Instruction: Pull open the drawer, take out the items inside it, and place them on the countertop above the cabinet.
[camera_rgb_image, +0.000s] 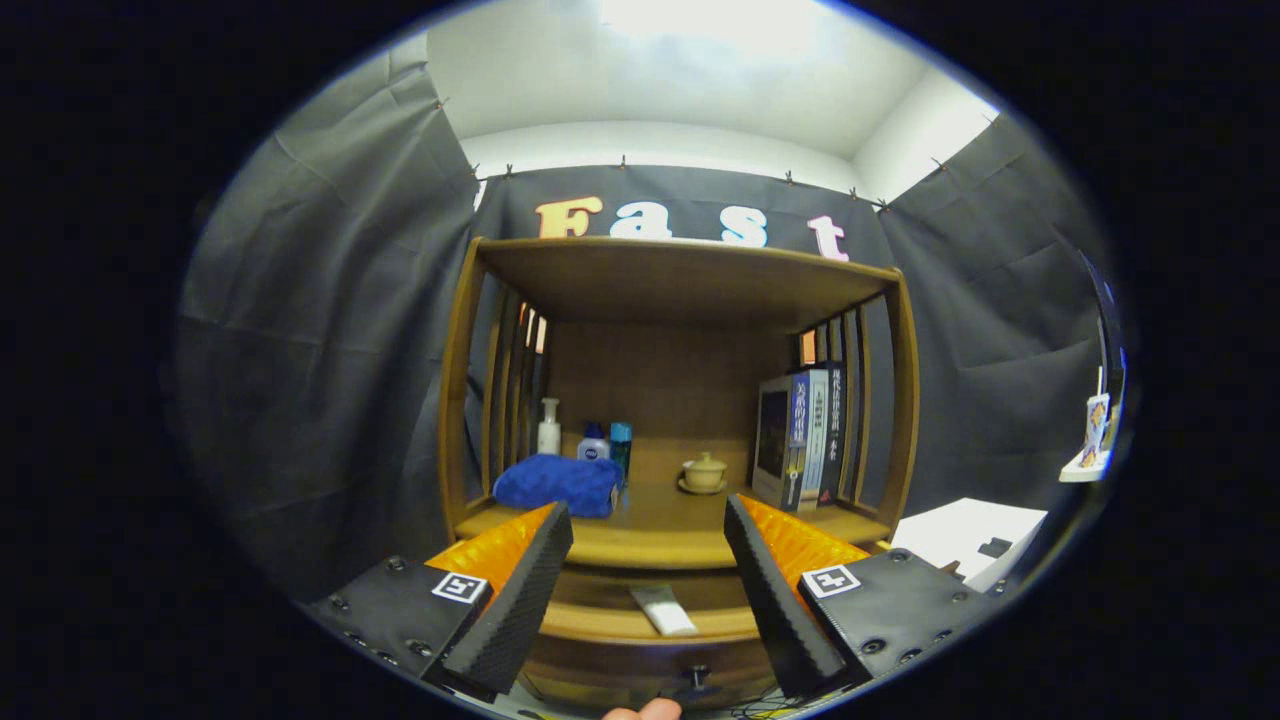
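fingers (648, 590) spread wide, nothing pinched | drawer (640, 625) open below and between them, white tube (663, 609) lying inside | knob (697, 677) on its front | bench (660, 530) beyond: blue cloth (556, 485), bottles (580, 432), lidded cup (704, 472), books (800, 435) at right

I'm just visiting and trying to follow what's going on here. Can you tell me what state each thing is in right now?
Drawer: pulled open.
White flat item: lying inside the drawer, not yet taken out.
Tool: open, fingers spread apart above the drawer, holding nothing.
Blue cloth: bunched up on the countertop.
Small lidded cup: lid on, upright on its saucer.
Pump bottle: upright at the back.
Books: standing upright.
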